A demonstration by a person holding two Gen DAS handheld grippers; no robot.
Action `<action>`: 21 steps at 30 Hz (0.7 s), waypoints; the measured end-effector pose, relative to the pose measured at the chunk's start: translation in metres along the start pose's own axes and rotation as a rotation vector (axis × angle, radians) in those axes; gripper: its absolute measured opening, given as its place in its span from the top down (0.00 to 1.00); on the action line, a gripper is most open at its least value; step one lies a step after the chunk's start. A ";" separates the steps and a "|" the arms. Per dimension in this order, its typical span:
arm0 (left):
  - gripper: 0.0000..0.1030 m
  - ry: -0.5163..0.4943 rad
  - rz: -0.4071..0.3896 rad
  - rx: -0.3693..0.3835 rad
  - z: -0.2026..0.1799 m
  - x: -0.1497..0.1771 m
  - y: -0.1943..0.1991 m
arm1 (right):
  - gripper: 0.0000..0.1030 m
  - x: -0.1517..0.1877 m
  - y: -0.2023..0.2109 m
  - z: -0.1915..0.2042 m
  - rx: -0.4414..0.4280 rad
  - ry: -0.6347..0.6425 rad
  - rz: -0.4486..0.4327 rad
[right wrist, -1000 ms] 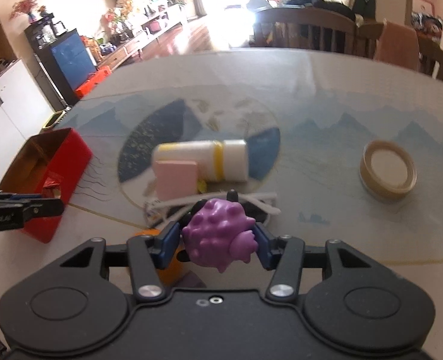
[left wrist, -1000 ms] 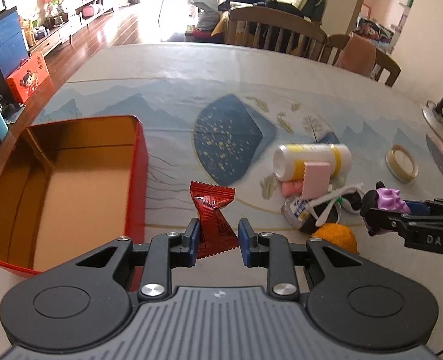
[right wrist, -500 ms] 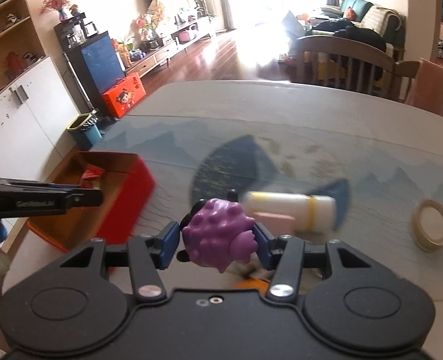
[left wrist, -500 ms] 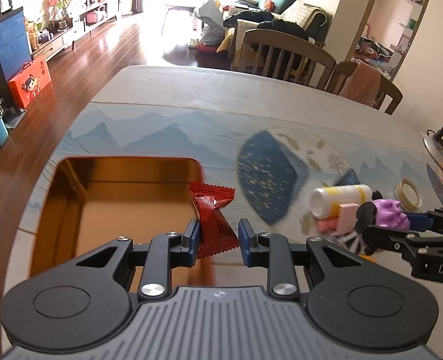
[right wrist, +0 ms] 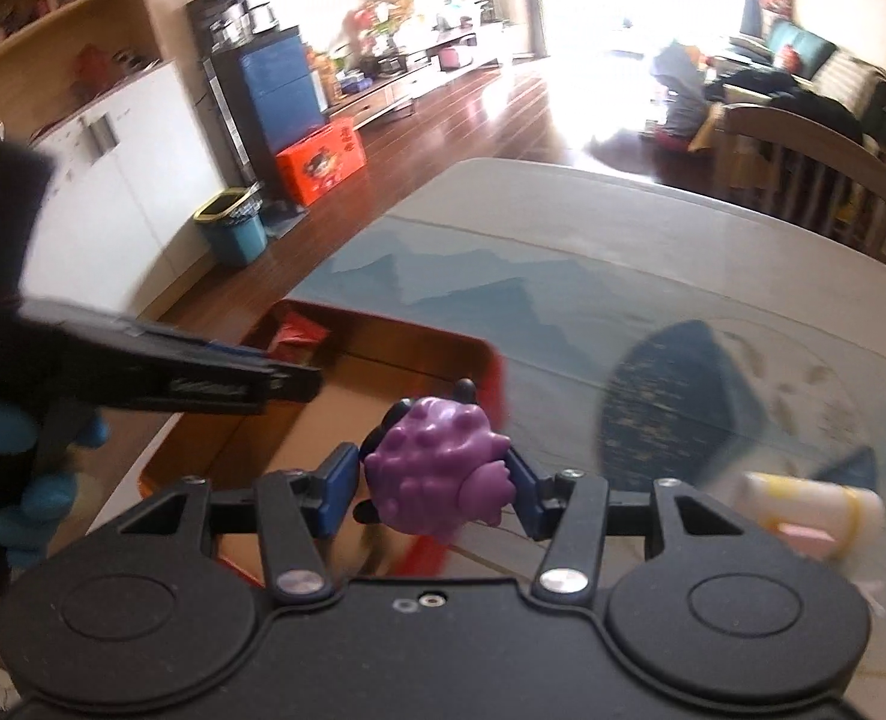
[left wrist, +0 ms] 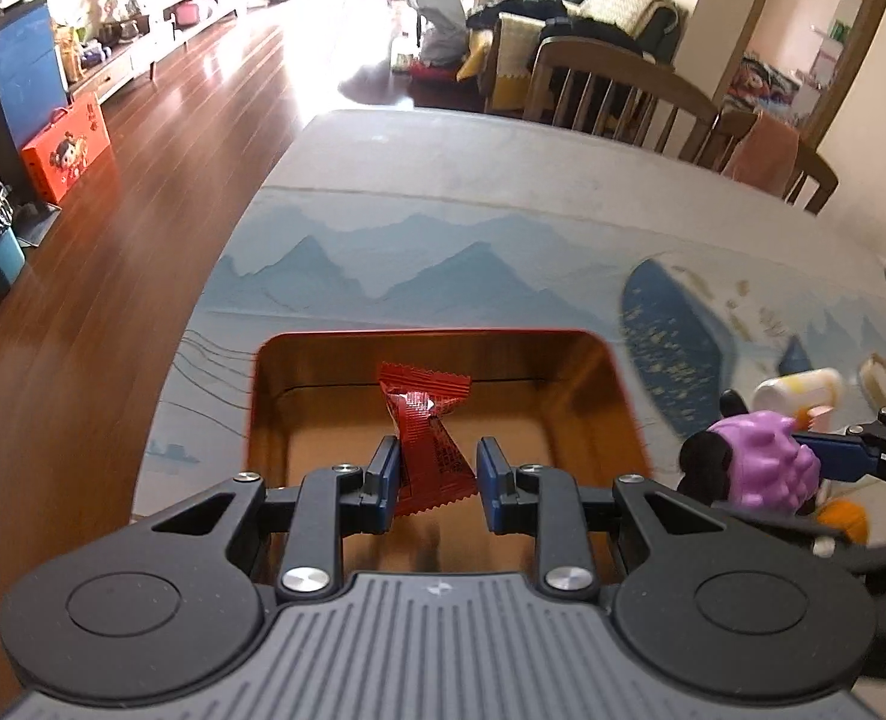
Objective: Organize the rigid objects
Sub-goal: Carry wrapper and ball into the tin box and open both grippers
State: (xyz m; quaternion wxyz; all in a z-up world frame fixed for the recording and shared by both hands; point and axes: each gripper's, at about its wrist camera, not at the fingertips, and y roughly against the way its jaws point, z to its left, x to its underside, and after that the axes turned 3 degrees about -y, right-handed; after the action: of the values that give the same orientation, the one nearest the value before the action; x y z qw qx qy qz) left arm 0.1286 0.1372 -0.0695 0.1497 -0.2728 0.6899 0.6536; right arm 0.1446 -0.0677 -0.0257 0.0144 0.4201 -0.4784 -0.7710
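My left gripper [left wrist: 434, 474] is shut on a red snack packet [left wrist: 425, 432] and holds it above the open red tin box [left wrist: 620, 384]. My right gripper [right wrist: 434, 480] is shut on a knobbly purple toy [right wrist: 437, 468]; it hangs over the box's right wall [right wrist: 491, 360]. The purple toy also shows in the left wrist view [left wrist: 761, 465], just right of the box. The left gripper shows in the right wrist view [right wrist: 203, 372], with the packet's tip [right wrist: 299, 330] over the box's far corner.
A white and yellow bottle [left wrist: 800, 387] with a pink block lies on the patterned table cloth [left wrist: 443, 240], right of the box, near an orange fruit [left wrist: 842, 519] and a tape ring [left wrist: 878, 375]. Wooden chairs [left wrist: 617, 96] stand at the far edge.
Both grippers have moved left, from the pile of objects to the red box. The packet now hangs over the box's inside and the purple toy is at the box's right wall.
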 end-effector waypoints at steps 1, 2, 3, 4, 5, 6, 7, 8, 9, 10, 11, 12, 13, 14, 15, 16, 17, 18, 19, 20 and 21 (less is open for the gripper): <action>0.74 -0.011 0.008 0.001 0.004 -0.001 -0.004 | 0.50 -0.001 -0.005 0.007 -0.005 0.016 0.007; 0.74 -0.022 0.015 0.002 0.007 -0.002 -0.007 | 0.50 -0.001 -0.009 0.013 -0.009 0.029 0.014; 0.74 -0.031 0.021 0.003 0.010 -0.002 -0.010 | 0.50 -0.001 -0.015 0.018 -0.008 0.040 0.025; 0.74 -0.039 0.029 0.002 0.012 -0.002 -0.014 | 0.50 -0.001 -0.021 0.022 -0.006 0.051 0.037; 0.74 -0.040 0.036 0.003 0.015 -0.002 -0.017 | 0.50 0.000 -0.027 0.027 -0.004 0.059 0.049; 0.74 -0.044 0.045 0.009 0.017 -0.002 -0.021 | 0.50 0.000 -0.033 0.029 0.000 0.063 0.057; 0.74 -0.052 0.055 0.015 0.018 -0.003 -0.025 | 0.50 0.001 -0.038 0.034 0.003 0.067 0.062; 0.74 -0.057 0.060 0.015 0.019 -0.002 -0.027 | 0.50 0.001 -0.042 0.037 0.005 0.074 0.067; 0.74 -0.062 0.065 0.011 0.019 -0.002 -0.030 | 0.50 0.001 -0.047 0.039 0.009 0.079 0.070; 0.74 -0.068 0.069 0.011 0.019 -0.002 -0.034 | 0.50 0.001 -0.051 0.041 0.012 0.084 0.073; 0.74 -0.070 0.072 0.011 0.020 -0.002 -0.036 | 0.50 0.002 -0.055 0.043 0.015 0.090 0.076; 0.74 -0.072 0.074 0.011 0.020 -0.002 -0.038 | 0.50 0.003 -0.058 0.044 0.018 0.092 0.081; 0.74 -0.074 0.076 0.013 0.019 -0.003 -0.040 | 0.50 0.004 -0.061 0.045 0.021 0.095 0.087; 0.74 -0.077 0.080 0.016 0.020 -0.003 -0.042 | 0.50 0.005 -0.062 0.045 0.025 0.096 0.092; 0.74 -0.082 0.085 0.016 0.019 -0.002 -0.044 | 0.50 0.006 -0.065 0.046 0.031 0.095 0.100; 0.74 -0.086 0.088 0.014 0.020 -0.002 -0.046 | 0.50 0.007 -0.066 0.046 0.034 0.091 0.104; 0.74 -0.088 0.089 0.012 0.020 -0.001 -0.048 | 0.50 0.007 -0.069 0.047 0.036 0.089 0.109; 0.74 -0.087 0.092 0.014 0.020 -0.001 -0.049 | 0.50 0.008 -0.070 0.048 0.041 0.089 0.113; 0.74 -0.087 0.096 0.019 0.020 -0.001 -0.051 | 0.50 0.008 -0.071 0.048 0.046 0.089 0.117; 0.74 -0.092 0.092 0.013 0.020 0.000 -0.051 | 0.50 0.009 -0.073 0.050 0.051 0.090 0.120; 0.74 -0.100 0.090 0.007 0.019 0.000 -0.052 | 0.50 0.010 -0.074 0.051 0.055 0.092 0.125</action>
State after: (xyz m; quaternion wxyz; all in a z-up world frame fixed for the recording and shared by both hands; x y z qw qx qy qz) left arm 0.1553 0.1558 -0.1143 0.1553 -0.2079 0.6955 0.6700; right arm 0.1330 0.0053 -0.0780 0.0728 0.4246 -0.5234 -0.7352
